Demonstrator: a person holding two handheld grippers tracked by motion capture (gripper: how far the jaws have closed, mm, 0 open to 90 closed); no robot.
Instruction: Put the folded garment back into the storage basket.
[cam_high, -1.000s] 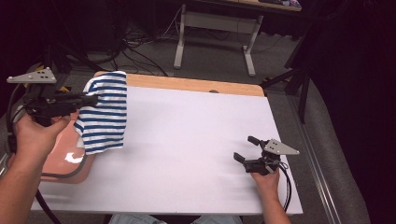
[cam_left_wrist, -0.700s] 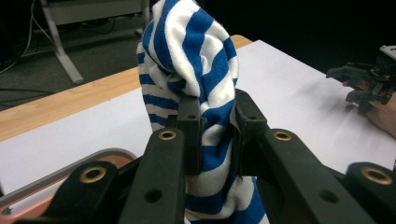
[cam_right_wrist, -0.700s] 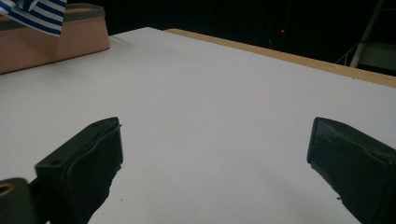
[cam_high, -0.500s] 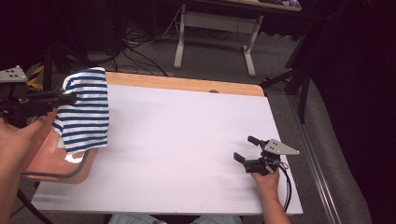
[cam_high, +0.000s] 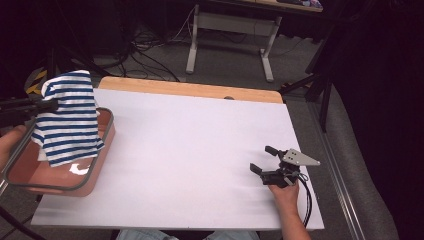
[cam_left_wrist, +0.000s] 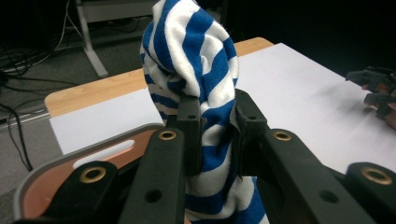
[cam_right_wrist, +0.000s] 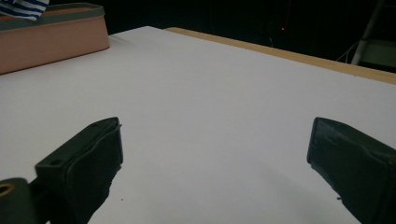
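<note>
Striped cloth held over the bin
The left gripper (cam_left_wrist: 212, 126) clamped the blue-and-white striped cloth (cam_high: 67, 117) between its fingers (above the salmon plastic bin (cam_high: 102, 160)); the right gripper (cam_high: 264, 160) stood open, empty.

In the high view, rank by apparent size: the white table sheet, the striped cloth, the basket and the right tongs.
1. White table sheet.
2. Salmon-pink plastic basket with grey rim, partly covered.
3. Blue-and-white striped cloth, close to the basket, so unsure.
4. Right tongs.
</note>
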